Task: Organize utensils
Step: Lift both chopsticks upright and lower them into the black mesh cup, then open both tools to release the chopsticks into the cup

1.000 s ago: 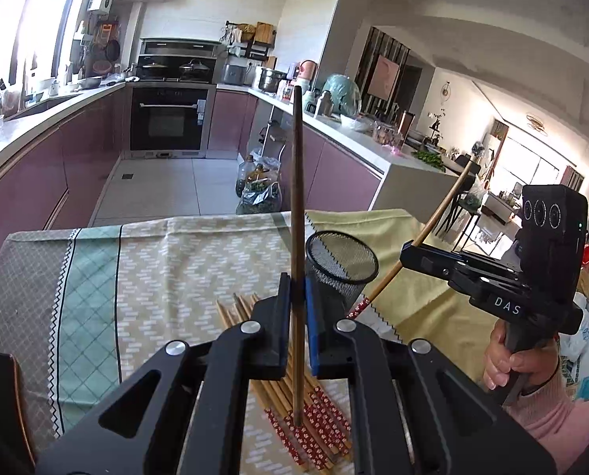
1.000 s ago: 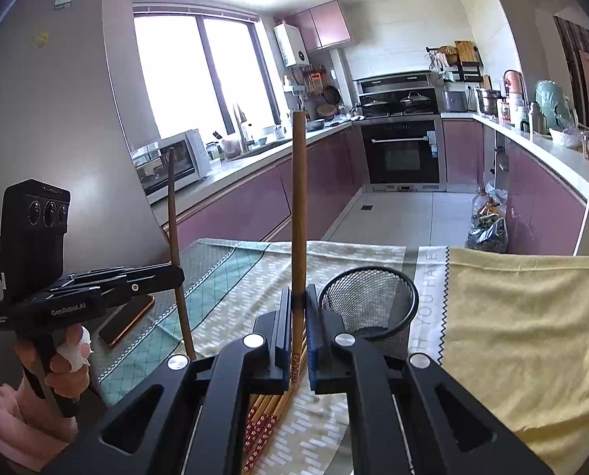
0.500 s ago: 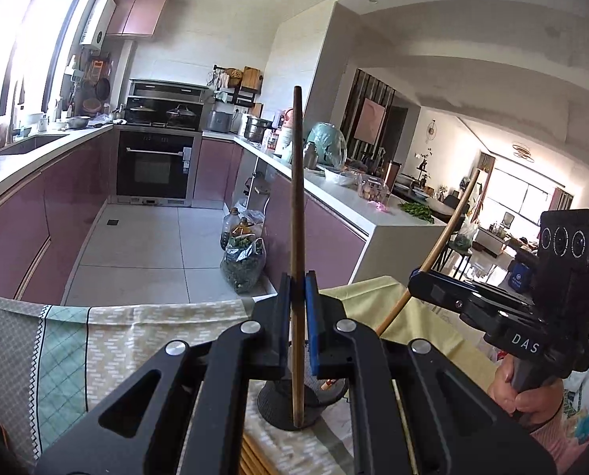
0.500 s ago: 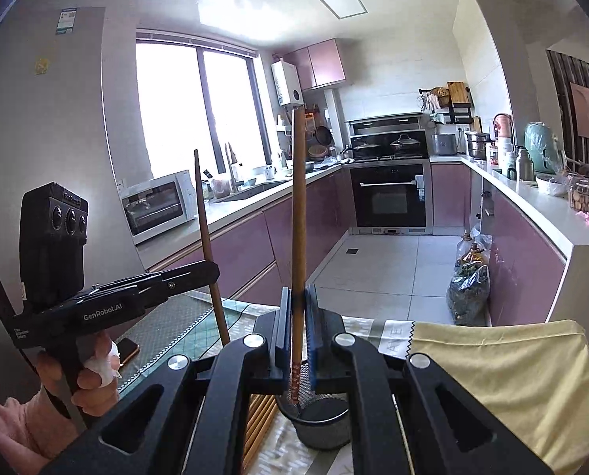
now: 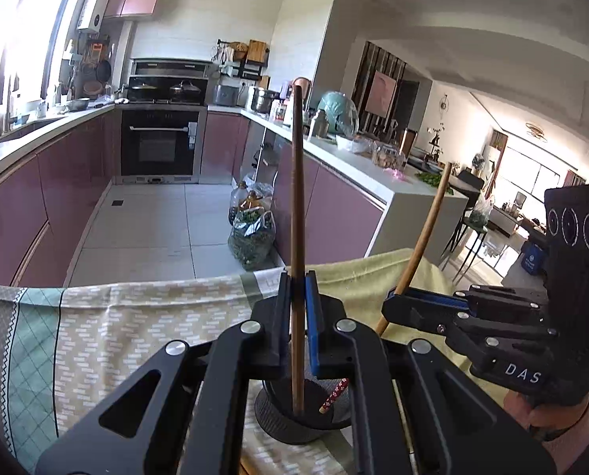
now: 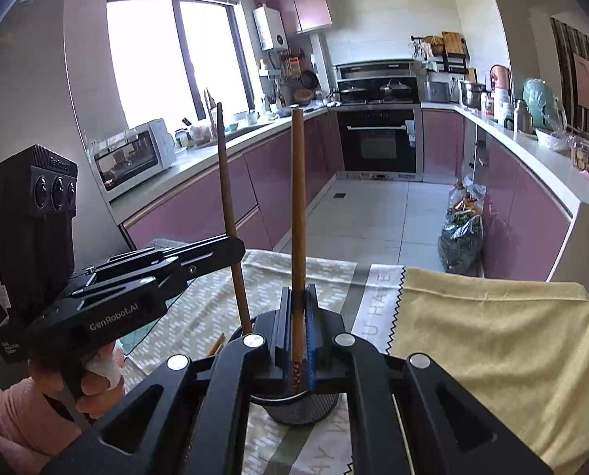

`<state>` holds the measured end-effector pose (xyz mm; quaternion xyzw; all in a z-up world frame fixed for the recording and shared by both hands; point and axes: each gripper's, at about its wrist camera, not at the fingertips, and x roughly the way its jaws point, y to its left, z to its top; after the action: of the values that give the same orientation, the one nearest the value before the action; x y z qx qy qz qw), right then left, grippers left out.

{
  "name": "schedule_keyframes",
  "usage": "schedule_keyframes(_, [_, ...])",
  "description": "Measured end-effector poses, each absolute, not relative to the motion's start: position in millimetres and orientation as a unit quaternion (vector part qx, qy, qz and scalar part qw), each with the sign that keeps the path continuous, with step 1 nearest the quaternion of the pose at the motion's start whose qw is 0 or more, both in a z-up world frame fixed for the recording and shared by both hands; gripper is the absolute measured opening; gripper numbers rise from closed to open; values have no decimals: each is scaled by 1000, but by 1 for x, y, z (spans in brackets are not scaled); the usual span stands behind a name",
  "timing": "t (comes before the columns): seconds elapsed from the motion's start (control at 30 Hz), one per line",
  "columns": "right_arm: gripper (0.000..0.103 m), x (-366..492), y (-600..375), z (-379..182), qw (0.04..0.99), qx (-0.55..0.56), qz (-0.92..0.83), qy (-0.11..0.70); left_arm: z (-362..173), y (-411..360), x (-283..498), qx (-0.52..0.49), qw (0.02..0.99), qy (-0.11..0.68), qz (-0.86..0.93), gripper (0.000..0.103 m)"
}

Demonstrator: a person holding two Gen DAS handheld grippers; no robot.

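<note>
My left gripper [image 5: 297, 289] is shut on a dark brown chopstick [image 5: 297, 182] held upright. Its lower tip reaches down into the black mesh holder [image 5: 278, 415] on the tablecloth. My right gripper [image 6: 298, 301] is shut on a lighter chopstick [image 6: 298, 198] with a red patterned end, which stands just above the mesh holder [image 6: 306, 407]. In the left wrist view the right gripper [image 5: 393, 304] sits to the right, its chopstick [image 5: 425, 237] slanting, with the red end [image 5: 334, 394] inside the holder. The right wrist view shows the left gripper [image 6: 235, 247] at left with its chopstick [image 6: 227, 198].
A patterned green and yellow tablecloth [image 5: 136, 316] covers the table, whose far edge lies just beyond the holder. Ends of loose chopsticks [image 6: 217, 344] peek out left of the holder. A person's hand [image 6: 96, 372] grips the left handle. Bags [image 5: 250, 233] stand on the kitchen floor.
Both grippers have moved forward over the table with their chopsticks until the holder lies under them. The chopsticks' lower ends now reach the holder; the loose pile has dropped almost out of view.
</note>
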<state>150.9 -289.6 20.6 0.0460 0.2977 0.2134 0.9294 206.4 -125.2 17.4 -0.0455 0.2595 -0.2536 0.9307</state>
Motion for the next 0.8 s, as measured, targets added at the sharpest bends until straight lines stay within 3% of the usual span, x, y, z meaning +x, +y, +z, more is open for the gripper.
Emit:
schedule_keyframes(0.43, [8, 177, -279, -8, 908, 53, 206, 360, -26, -133, 230, -14, 921, 306, -242, 8])
schedule_keyframes(0.53, [8, 178, -281, -8, 911, 61, 204, 352, -25, -129, 226, -13, 925, 303, -232, 21])
schedule_keyframes(0.6, [9, 172, -281, -6, 913, 67, 208, 345, -22, -123, 219, -14, 930, 293, -222, 23])
schedule_keyframes(0.8, [25, 144, -279, 5, 919, 70, 232, 310, -7, -94, 184, 1, 948, 257, -189, 38])
